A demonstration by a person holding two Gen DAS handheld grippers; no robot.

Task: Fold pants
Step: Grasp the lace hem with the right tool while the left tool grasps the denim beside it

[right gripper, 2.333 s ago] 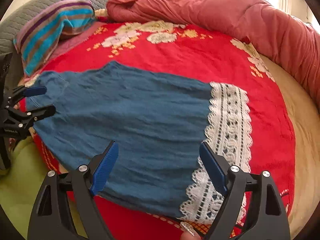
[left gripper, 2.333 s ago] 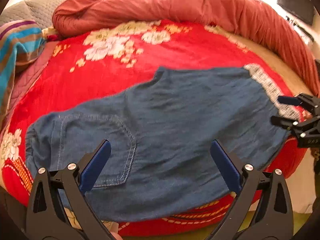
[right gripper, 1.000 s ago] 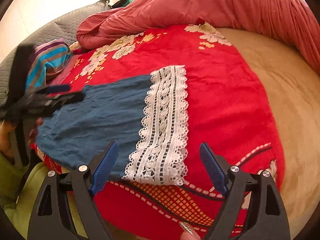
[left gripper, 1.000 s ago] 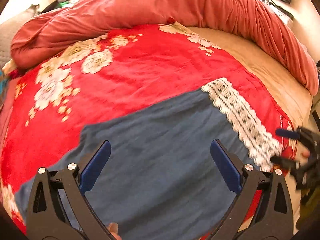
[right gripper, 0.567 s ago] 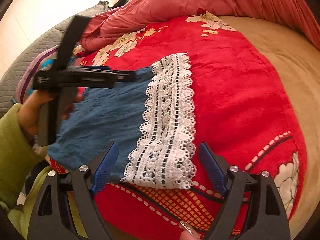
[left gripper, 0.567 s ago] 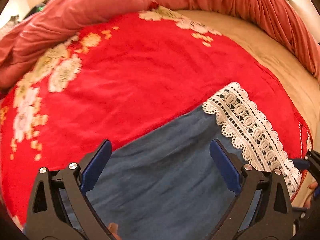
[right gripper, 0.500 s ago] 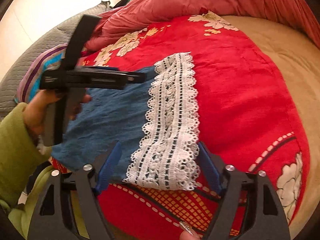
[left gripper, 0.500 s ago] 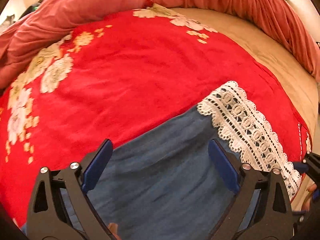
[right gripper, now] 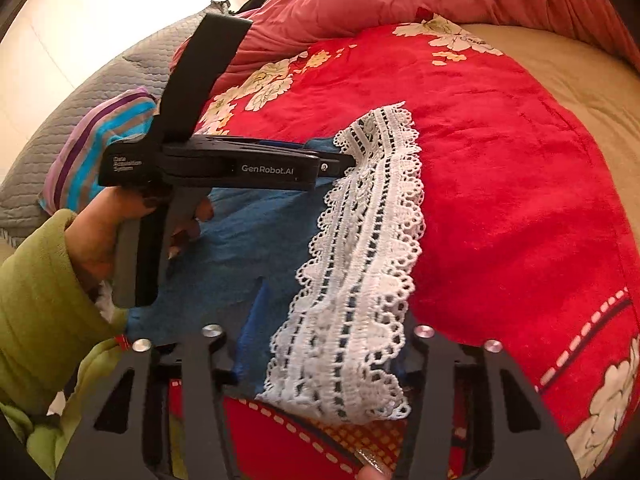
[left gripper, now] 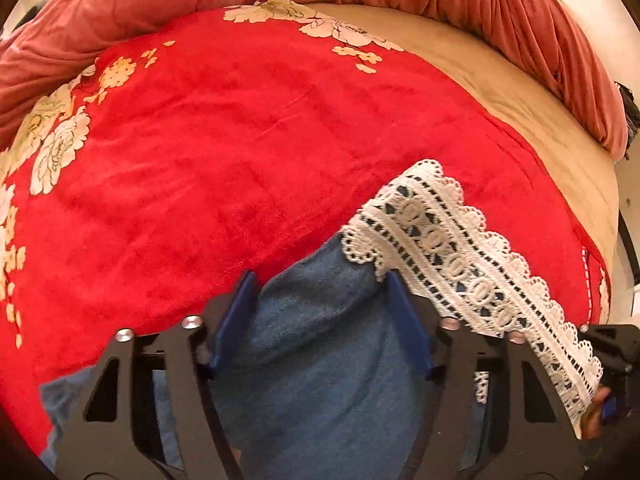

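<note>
In the left wrist view, the pants [left gripper: 320, 360] lie flat on the red blanket [left gripper: 240, 160] of the bed, blue cloth filling the lower middle of the frame and the white lace cuff [left gripper: 460, 256] running from centre toward the lower right. The left gripper [left gripper: 320, 312] has just been closing; its fingers [left gripper: 236, 320] stand half apart astride the far upper corner of the leg, where the denim meets the lace, cloth bunched between them. Whether the pads already press it cannot be told. The right gripper shows only as a dark shape at the lower right edge.

In the right wrist view, the left gripper [right gripper: 344, 162] reaches in from the left, held by a hand [right gripper: 104, 236] in a green sleeve [right gripper: 40, 300], its tip at the upper end of the lace cuff [right gripper: 360, 260]. The right gripper [right gripper: 328, 344] has also been closing; its fingers [right gripper: 256, 320] bracket the near end of the cuff at lower centre, lace rucked up between them, not clearly clamped.

Judging by this, no fold of this leg end is made yet: both hem corners are just being taken, and the lifting over remains.
</note>
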